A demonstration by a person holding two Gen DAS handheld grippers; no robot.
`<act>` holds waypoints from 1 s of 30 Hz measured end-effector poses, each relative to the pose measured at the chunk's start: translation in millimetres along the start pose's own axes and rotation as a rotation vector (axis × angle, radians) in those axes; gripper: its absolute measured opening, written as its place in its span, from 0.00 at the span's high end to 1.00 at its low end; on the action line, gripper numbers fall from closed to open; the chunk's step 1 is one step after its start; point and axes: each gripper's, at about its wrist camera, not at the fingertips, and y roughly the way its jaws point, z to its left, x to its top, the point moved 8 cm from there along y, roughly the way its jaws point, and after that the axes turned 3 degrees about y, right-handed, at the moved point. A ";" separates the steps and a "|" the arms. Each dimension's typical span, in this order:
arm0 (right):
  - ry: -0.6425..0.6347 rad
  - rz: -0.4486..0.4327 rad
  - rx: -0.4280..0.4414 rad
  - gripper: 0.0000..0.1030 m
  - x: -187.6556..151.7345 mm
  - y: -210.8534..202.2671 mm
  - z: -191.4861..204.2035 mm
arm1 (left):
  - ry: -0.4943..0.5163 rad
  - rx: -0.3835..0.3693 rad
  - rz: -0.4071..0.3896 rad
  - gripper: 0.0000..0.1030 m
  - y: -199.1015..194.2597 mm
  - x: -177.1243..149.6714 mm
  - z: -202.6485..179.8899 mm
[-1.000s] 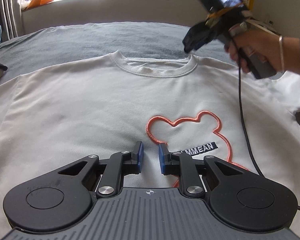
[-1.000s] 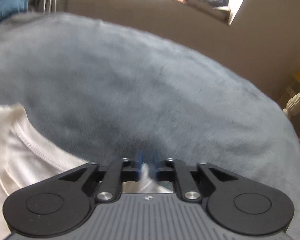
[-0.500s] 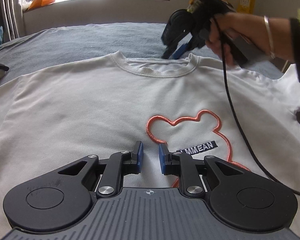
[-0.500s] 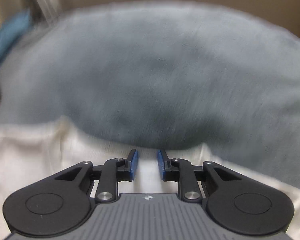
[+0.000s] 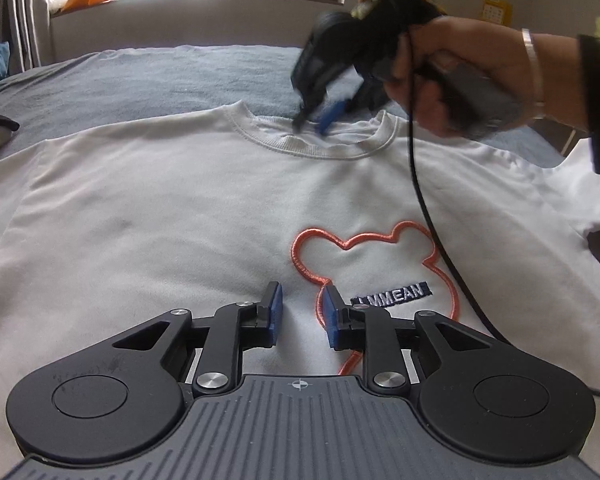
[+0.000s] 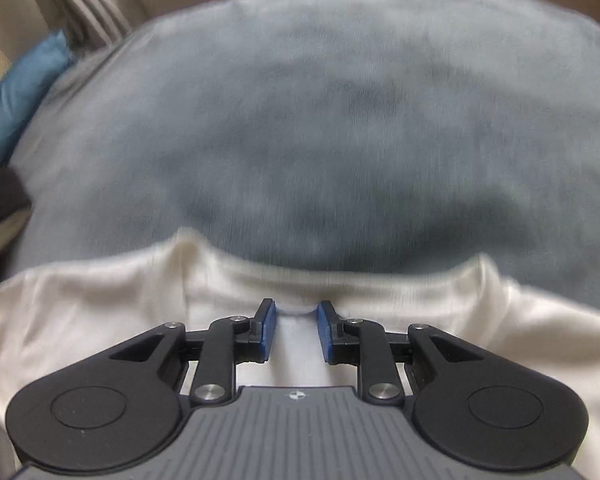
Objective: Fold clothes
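White sweatshirt (image 5: 180,220) collar (image 6: 296,280) lies between the parted right gripper (image 6: 296,312) fingers.

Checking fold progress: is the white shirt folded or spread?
Spread: the white shirt lies flat on the grey blanket, sleeves out.

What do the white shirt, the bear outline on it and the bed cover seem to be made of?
Shirt: probably soft matte cotton knit, with a ribbed collar. Bear outline: raised orange embroidery thread with a slight sheen. Bed cover: grey-blue plush fabric, fuzzy nap.
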 end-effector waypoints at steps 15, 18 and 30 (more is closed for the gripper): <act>-0.012 0.104 0.182 0.79 -3.5 39.1 97.9 | -0.050 -0.031 0.001 0.76 -1.8 -1.6 5.1; 0.002 0.017 0.120 0.76 15.0 27.4 99.8 | -0.063 -0.041 0.007 0.76 -2.2 -1.4 6.9; 0.217 -0.046 0.091 0.70 -3.4 -71.4 -31.3 | -0.096 -0.062 0.016 0.76 -0.8 -1.6 9.5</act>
